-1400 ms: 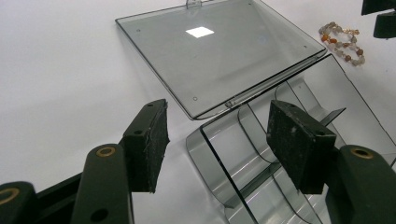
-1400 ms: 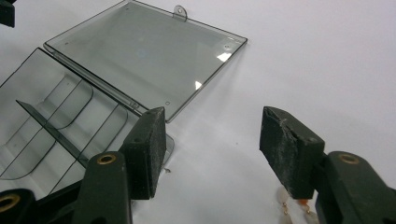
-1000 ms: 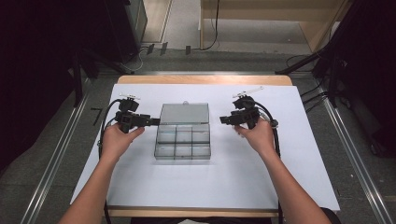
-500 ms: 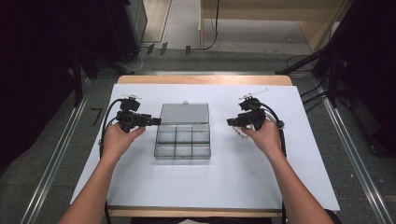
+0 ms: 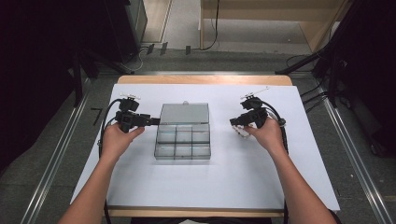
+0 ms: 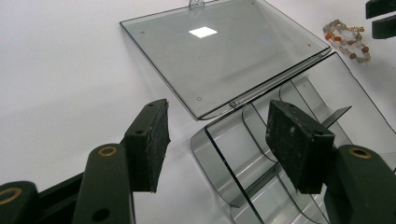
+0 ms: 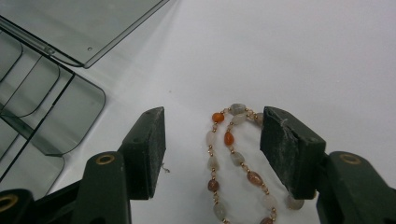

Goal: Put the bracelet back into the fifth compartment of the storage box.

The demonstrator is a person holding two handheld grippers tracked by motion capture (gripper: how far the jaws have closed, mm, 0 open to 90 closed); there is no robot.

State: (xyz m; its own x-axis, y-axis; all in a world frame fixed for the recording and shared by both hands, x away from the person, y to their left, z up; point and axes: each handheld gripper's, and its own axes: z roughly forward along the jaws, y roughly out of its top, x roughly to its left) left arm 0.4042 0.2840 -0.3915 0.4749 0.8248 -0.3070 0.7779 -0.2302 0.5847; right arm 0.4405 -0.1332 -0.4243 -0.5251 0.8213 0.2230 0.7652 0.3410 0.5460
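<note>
The step in hand is judged to be the pick-up of the beaded bracelet (image 7: 236, 163), which lies flat on the white desk (image 5: 233, 182) at about 3 o'clock from the clear compartment box (image 5: 182, 142), well apart from it. In the right gripper view the bracelet is seen between the wide-spread jaws of the right gripper (image 7: 212, 149), nearer the right-hand pad, and is not yet pressed by either pad. For a clean grasp, the right gripper should be lowered until the pad tips nearly meet the desk, centred so that both strands are bracketed, and closed slowly so that the beads are gathered rather than pushed aside. The box stands with its lid (image 6: 224, 51) folded flat back at 12 o'clock, its compartments exposed. The left gripper (image 6: 217, 140) is held wide at the box's 9 o'clock side, one jaw over the nearest corner, nothing gripped; the box could be steadied there while the bracelet is carried over.
</note>
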